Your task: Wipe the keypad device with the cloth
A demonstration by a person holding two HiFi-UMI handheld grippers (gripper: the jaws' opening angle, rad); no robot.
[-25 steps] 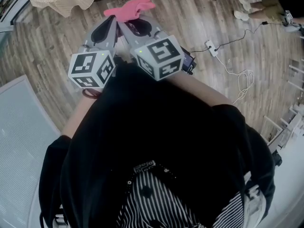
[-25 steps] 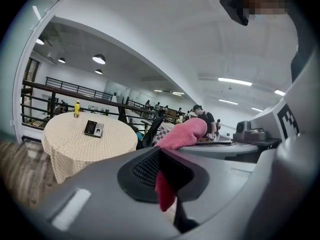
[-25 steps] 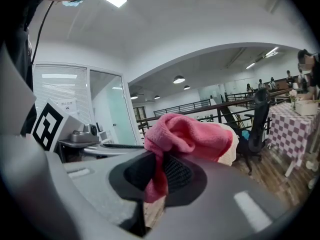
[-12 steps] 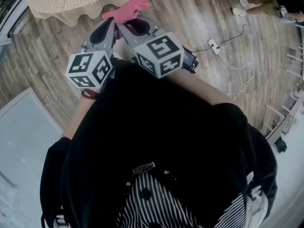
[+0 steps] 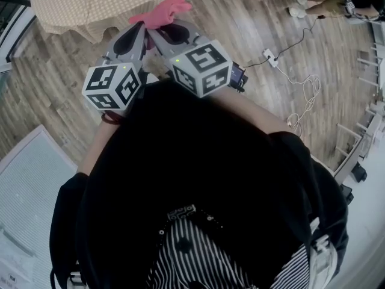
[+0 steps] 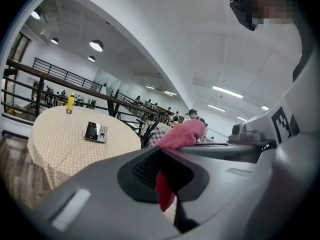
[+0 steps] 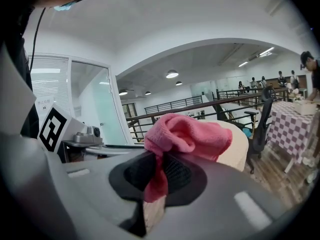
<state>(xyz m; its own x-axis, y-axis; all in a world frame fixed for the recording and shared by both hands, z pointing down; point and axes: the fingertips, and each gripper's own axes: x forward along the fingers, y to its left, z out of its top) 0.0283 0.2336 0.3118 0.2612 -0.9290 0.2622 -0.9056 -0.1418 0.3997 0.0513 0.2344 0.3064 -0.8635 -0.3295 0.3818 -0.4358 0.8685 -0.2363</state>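
The pink cloth [image 5: 162, 11] is bunched at the meeting tips of both grippers, held out in front of the person's body. My right gripper [image 5: 159, 32] is shut on the cloth [image 7: 187, 134], and a strip of it hangs between the pads. My left gripper [image 5: 139, 31] also looks shut on a red fold of the cloth [image 6: 164, 191], with the bunch [image 6: 182, 134] just past its tips. The keypad device [image 6: 96, 132] lies on a round table with a checked cover [image 6: 55, 149], some way ahead. In the head view, only the table's edge [image 5: 90, 2] shows, not the device.
A yellow bottle [image 6: 70, 103] stands at the table's far side. A power strip with a white cable [image 5: 269, 59] lies on the wooden floor to the right. A pale panel [image 5: 24, 179] is on the left. An office chair [image 7: 260, 129] and a checked table [image 7: 295, 114] stand to the right.
The table has come further into the head view at the top, and the floor has slid past. Both grippers keep the same hold on the cloth.
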